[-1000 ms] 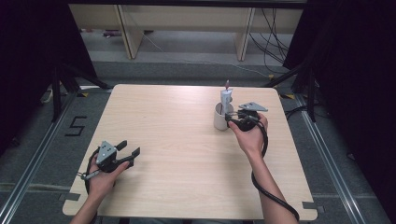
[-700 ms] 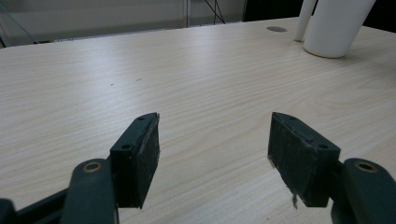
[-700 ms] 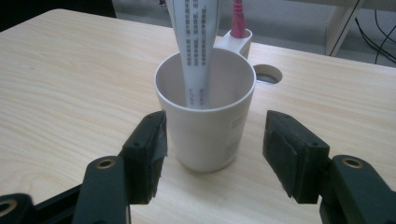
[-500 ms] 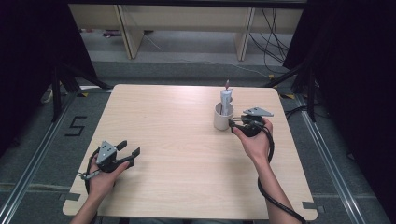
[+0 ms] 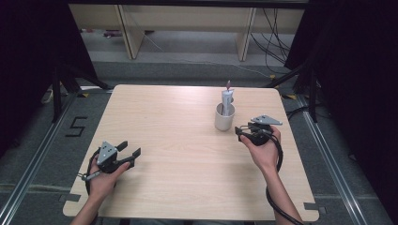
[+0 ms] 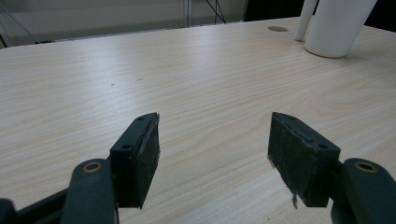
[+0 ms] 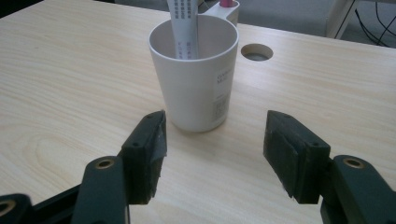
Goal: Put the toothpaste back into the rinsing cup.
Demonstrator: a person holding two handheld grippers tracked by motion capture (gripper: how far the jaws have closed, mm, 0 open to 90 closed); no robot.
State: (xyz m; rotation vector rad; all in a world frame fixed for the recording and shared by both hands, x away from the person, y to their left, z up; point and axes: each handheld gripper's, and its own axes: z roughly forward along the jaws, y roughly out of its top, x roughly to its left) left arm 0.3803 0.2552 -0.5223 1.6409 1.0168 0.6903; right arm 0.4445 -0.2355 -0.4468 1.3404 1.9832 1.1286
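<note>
Currently your right gripper [image 5: 245, 133] sits just beside the white cup [image 5: 224, 117], on the cup's near right side, jaws spread and empty, not touching it. In the right gripper view the cup [image 7: 195, 79] stands dead ahead between the jaw lines. The tube [image 5: 227, 100] in the cup stands near upright, long axis vertical. Your left gripper [image 5: 126, 155], also spread and empty, rests well apart from the cup on the tabletop [image 5: 178, 140]. Judgement: the right hand is nearer.
</note>
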